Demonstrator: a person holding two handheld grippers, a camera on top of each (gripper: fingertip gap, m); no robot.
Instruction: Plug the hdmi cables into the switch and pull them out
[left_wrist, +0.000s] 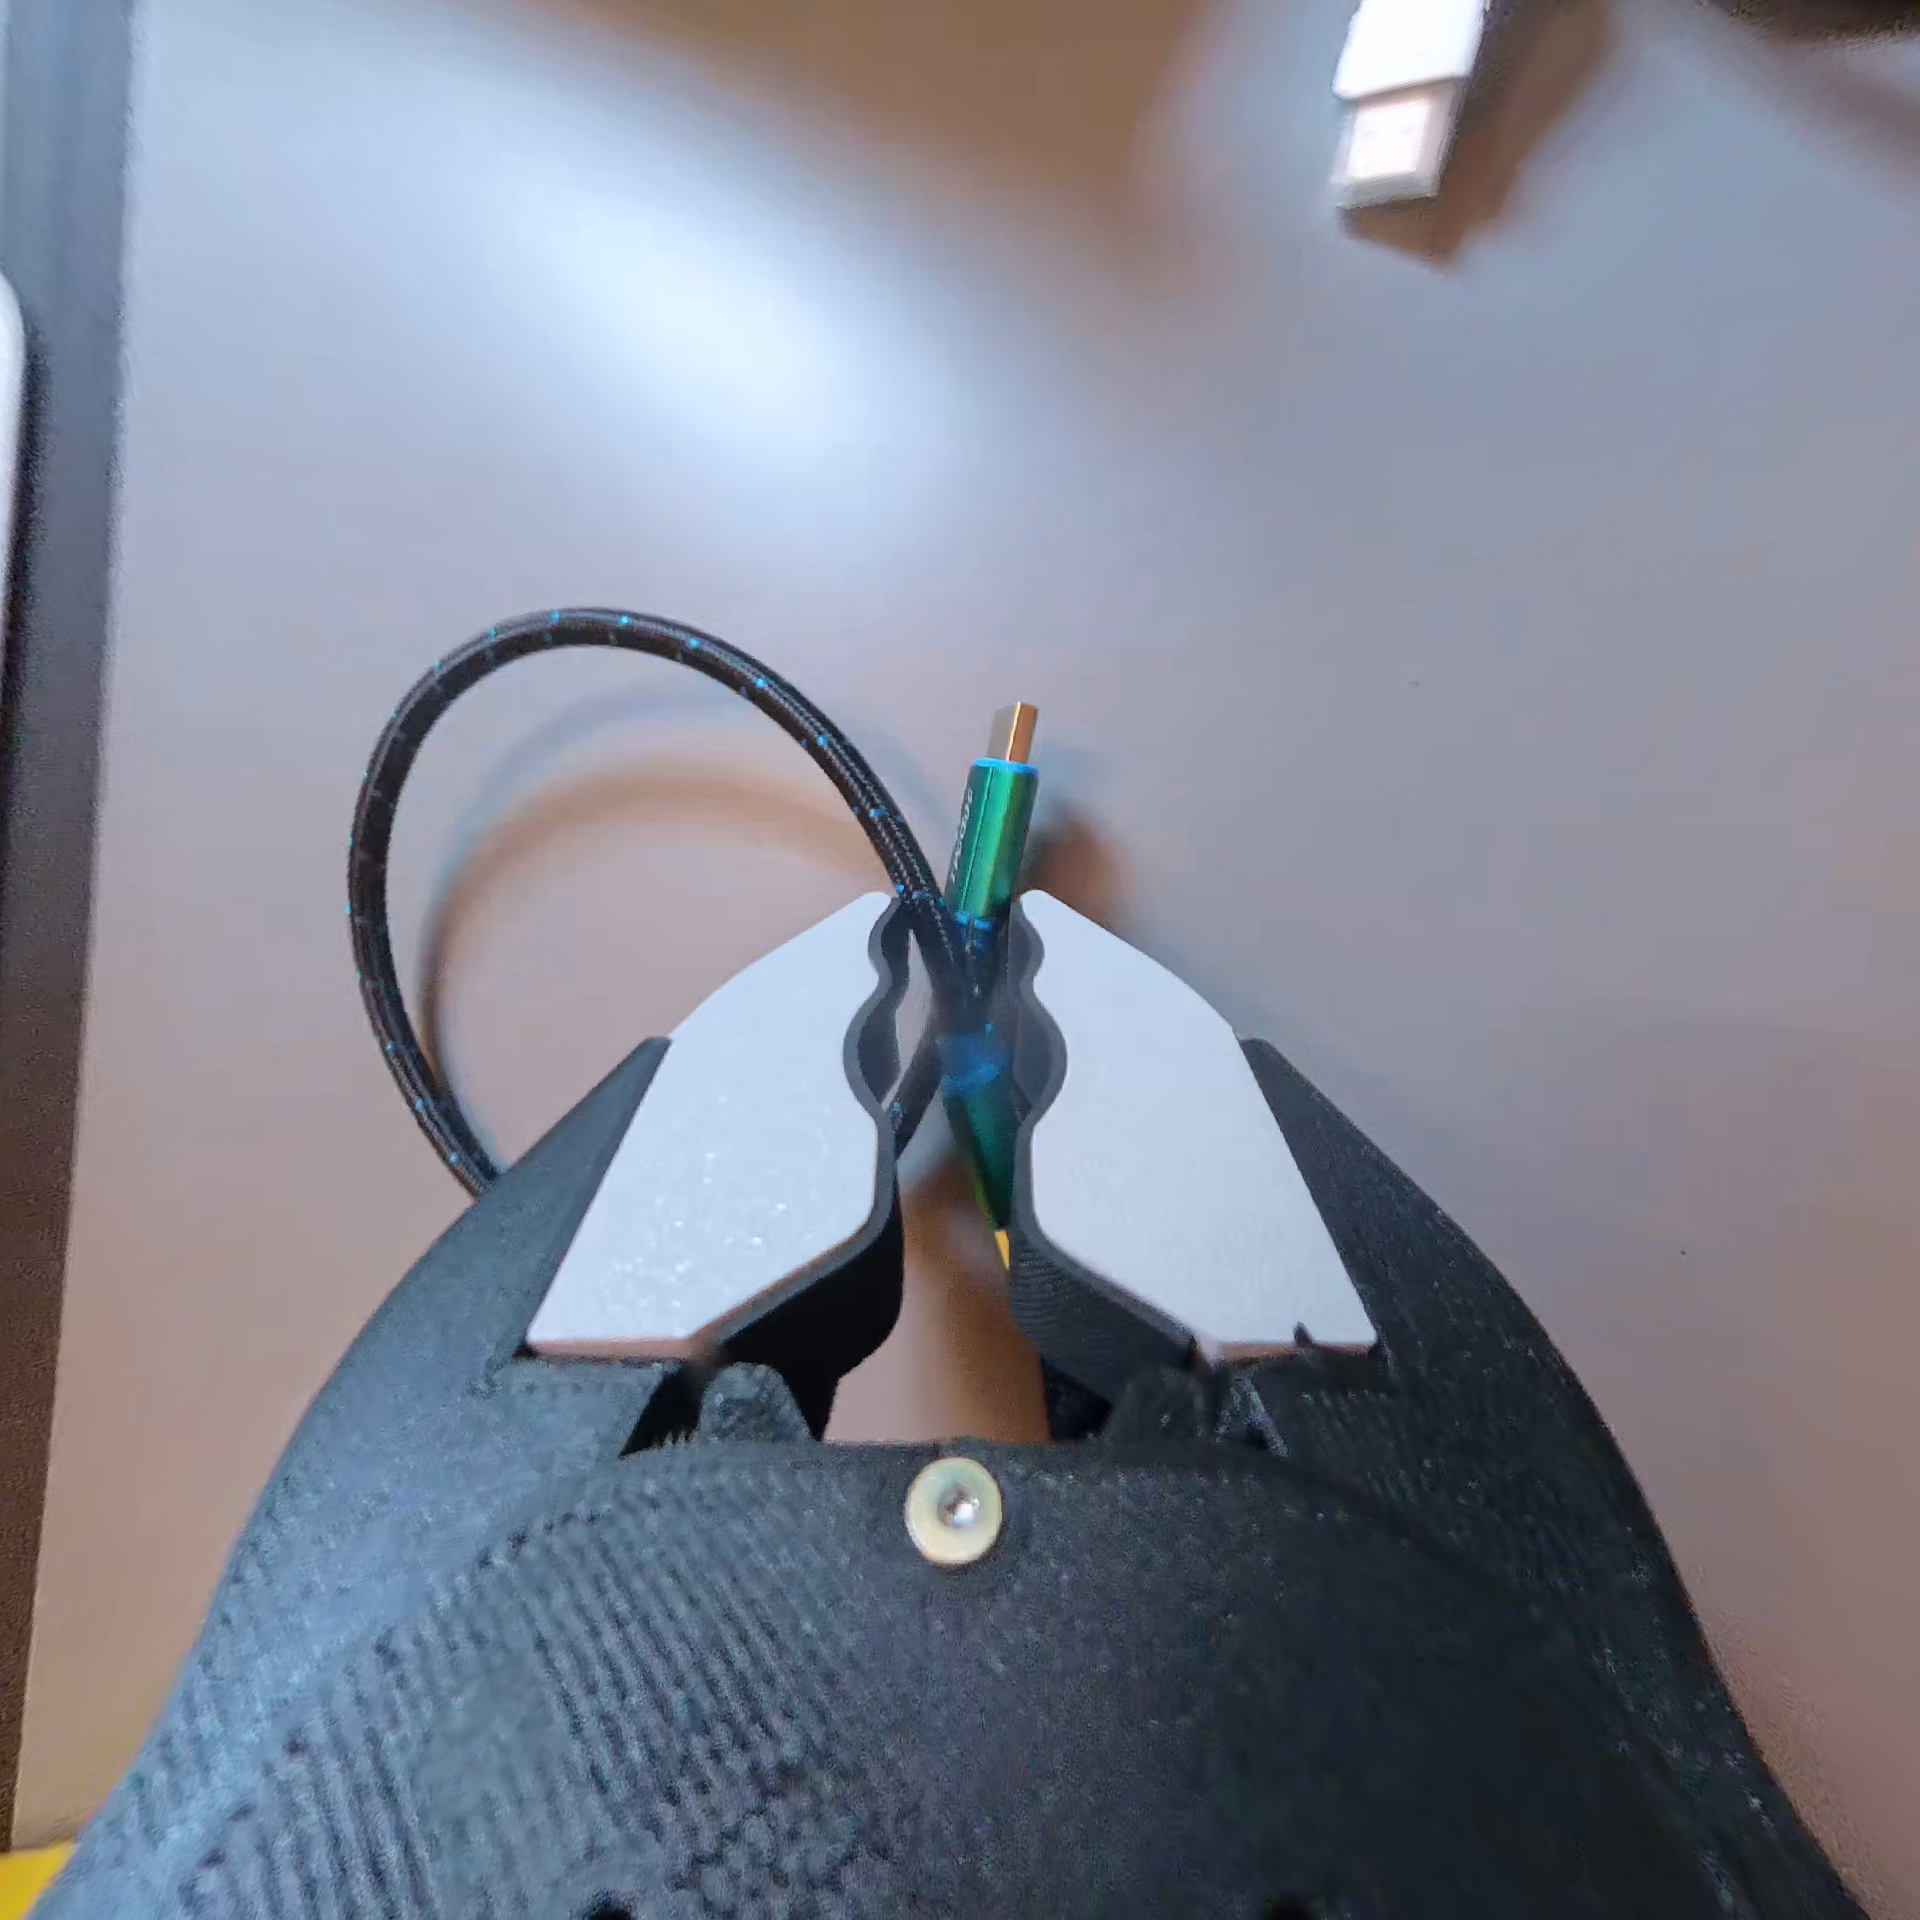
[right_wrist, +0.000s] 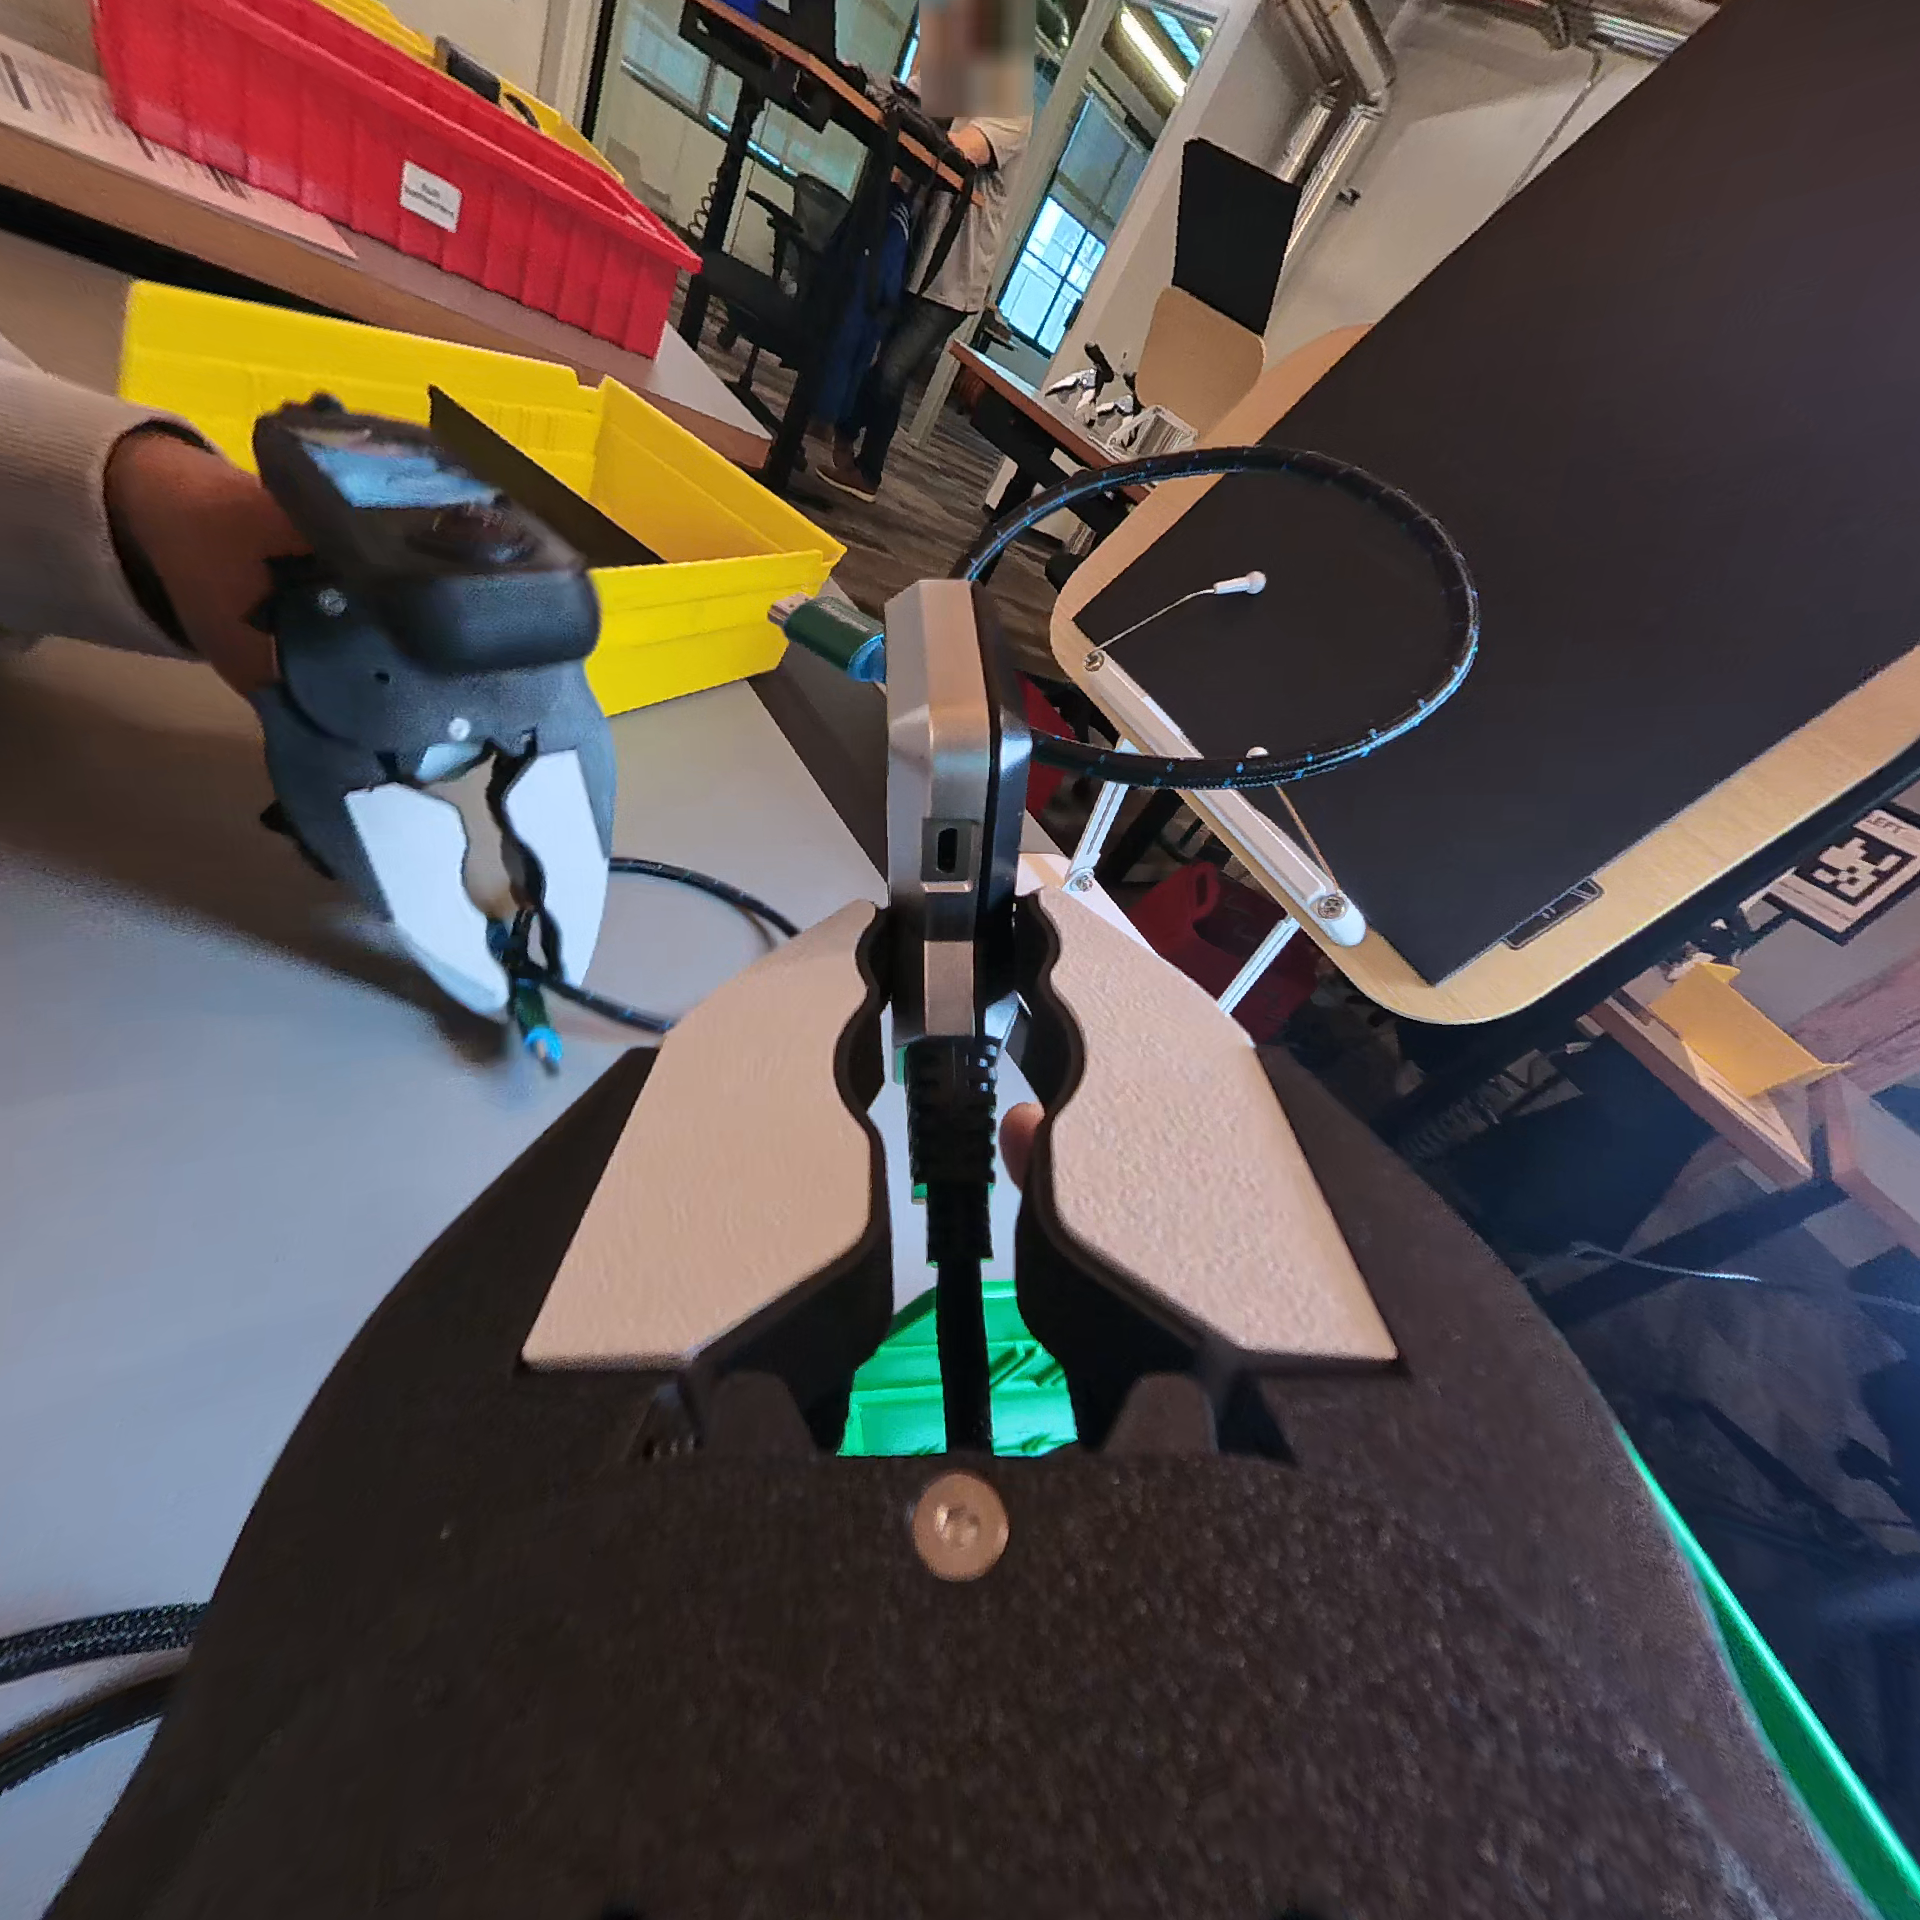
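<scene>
The right claw (right_wrist: 956, 935) was clamped on the silver switch (right_wrist: 940, 790), held edge-up between its fingers. A black cable (right_wrist: 951, 1174) ran back from the switch through the claw. Left of the claw, the left claw (right_wrist: 509, 935) gripped a green plug (right_wrist: 530, 1013) over the table (right_wrist: 260, 1195). Beyond the switch, 1 braided cable (right_wrist: 1434, 644) looped right.

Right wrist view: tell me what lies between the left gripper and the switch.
Only bare grey table shows between the left gripper and the switch; a black cable loops there.
</scene>
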